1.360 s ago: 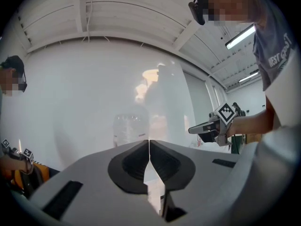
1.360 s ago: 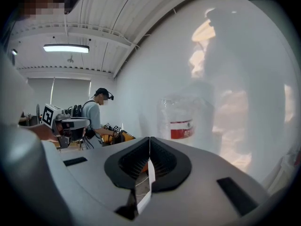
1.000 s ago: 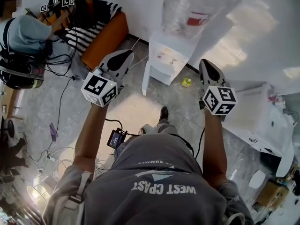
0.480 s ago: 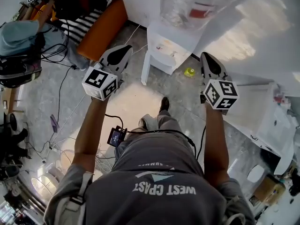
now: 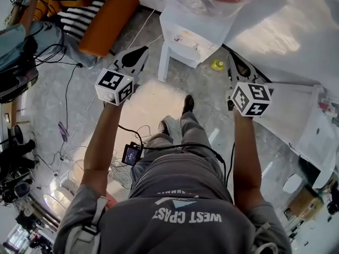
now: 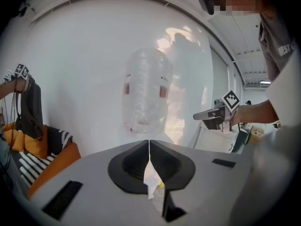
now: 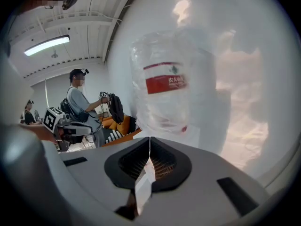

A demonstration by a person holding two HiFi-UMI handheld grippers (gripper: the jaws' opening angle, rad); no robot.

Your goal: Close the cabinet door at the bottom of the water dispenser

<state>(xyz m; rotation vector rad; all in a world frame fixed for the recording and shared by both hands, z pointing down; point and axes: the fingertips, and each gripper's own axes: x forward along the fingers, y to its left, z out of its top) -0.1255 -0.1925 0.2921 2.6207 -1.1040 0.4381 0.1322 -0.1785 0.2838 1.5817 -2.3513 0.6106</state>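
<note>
An orange sofa (image 5: 108, 16) is carrying a striped cushion (image 5: 77, 20); a small yellow object (image 5: 217, 64) is lying on the floor (image 5: 148, 107).

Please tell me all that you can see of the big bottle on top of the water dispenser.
The bottle is large, of clear plastic, with a red label band. It stands upright on the white water dispenser, before a white wall. Nothing else touches it. Its water level cannot be told.
</note>
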